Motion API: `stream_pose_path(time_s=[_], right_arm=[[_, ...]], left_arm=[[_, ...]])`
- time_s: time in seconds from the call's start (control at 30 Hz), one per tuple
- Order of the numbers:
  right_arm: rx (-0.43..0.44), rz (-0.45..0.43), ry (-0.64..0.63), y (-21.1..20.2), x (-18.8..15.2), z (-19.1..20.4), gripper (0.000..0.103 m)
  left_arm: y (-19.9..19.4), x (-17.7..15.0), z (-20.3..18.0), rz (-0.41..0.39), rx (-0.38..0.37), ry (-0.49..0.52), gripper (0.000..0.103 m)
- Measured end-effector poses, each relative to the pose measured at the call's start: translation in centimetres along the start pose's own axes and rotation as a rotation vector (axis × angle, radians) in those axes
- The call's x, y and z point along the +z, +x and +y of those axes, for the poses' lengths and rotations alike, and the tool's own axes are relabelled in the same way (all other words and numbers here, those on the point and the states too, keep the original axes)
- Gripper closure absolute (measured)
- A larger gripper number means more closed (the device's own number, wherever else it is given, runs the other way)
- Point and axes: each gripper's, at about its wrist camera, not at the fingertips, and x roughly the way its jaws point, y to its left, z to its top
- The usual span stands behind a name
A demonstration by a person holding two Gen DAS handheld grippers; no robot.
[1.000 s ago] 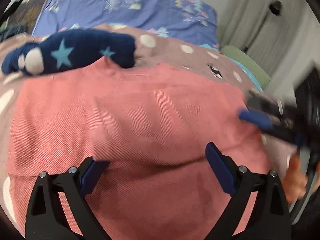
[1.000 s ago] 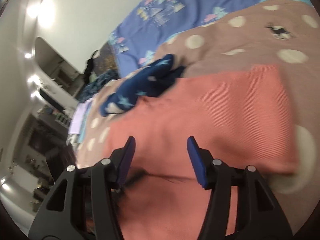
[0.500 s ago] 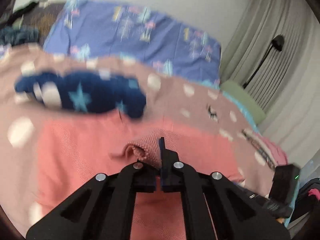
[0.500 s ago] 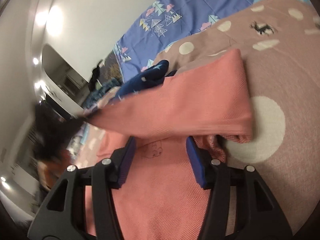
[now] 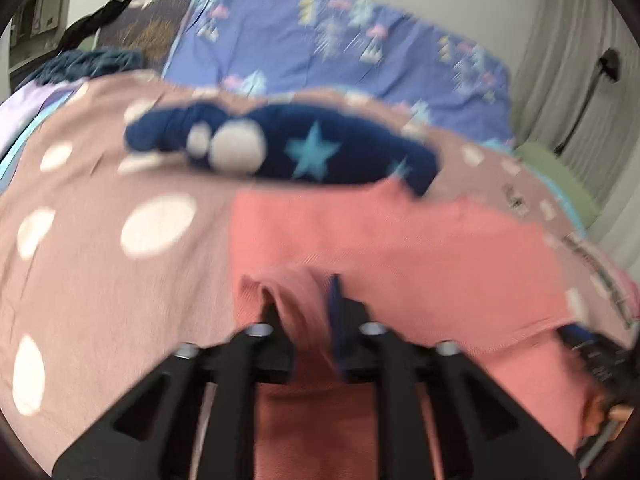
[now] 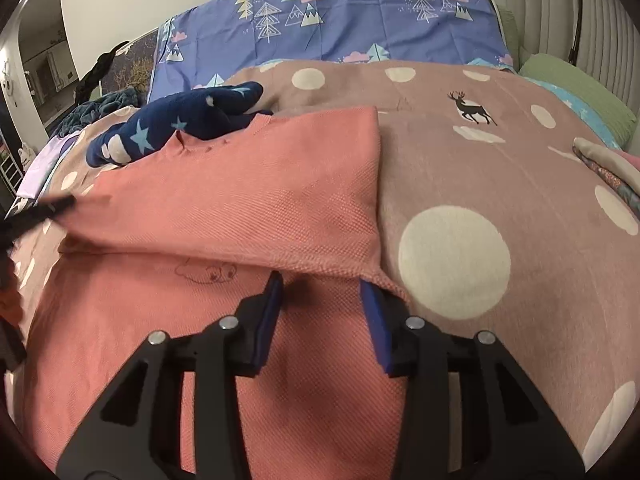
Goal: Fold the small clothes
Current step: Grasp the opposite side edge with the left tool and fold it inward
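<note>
- Since a second ago the coral-pink garment (image 6: 248,200) has gone from lying flat to half folded: its far layer now lies doubled over the near layer, the fold edge running across just ahead of the right gripper (image 6: 320,304).
- That garment lies on the dotted brown blanket (image 6: 500,184), under and ahead of both grippers.
- Left gripper (image 5: 304,308): jaws opening, yet a bunched ridge of the pink cloth is between the pads and touching them; the view is blurred.
- Right gripper: jaws closing, pads apart, the garment's near layer beneath them and the folded edge just beyond the tips; nothing is pinched.
- Beyond the garment's far edge, touching it, lies a navy star-print cloth (image 6: 176,128).
- Farther off is a blue tree-print pillow (image 6: 340,16).
- To the right gripper's right are a green cushion (image 6: 576,88) and a folded patterned cloth (image 6: 608,168), well apart from the garment.
- A curtain (image 5: 568,92) hangs behind.
</note>
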Motion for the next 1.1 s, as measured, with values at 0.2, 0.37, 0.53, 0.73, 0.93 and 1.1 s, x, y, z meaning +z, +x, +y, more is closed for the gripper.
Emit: stream_pose_path(time_s=[0.2,0.37,0.53,0.73,0.93,1.1], right_arm=[[0.081,0.050,-0.021,-2.6,0.1,-0.2,0.056],[0.074,-0.033,-0.088,-5.1,3.4,0.5,0.046],[0.033,-0.013,-0.039,-1.1,8.2,-1.0,0.046],[0.035,0.042,0.045,3.5,9.4,-2.4,0.046],[0.014,0.061,0.109,5.1,8.5,-4.0,0.047],[-0.007,0.045,0.113,4.7,8.5,-4.6,0.047]], left_arm=[[-1.4,-0.6,2.1,-0.044,-0.056,-0.034,0.057],[-0.6,1.0,2.8,-0.030,-0.041,-0.070,0.057],[2.5,1.9,1.4,0.088,0.015,-0.042,0.078],[-3.7,2.8,-1.1,-0.216,-0.075,0.069,0.088],[-0.8,2.5,0.6,-0.135,0.083,0.096,0.071],[0.9,0.9,2.2,-0.024,0.090,0.065,0.061]])
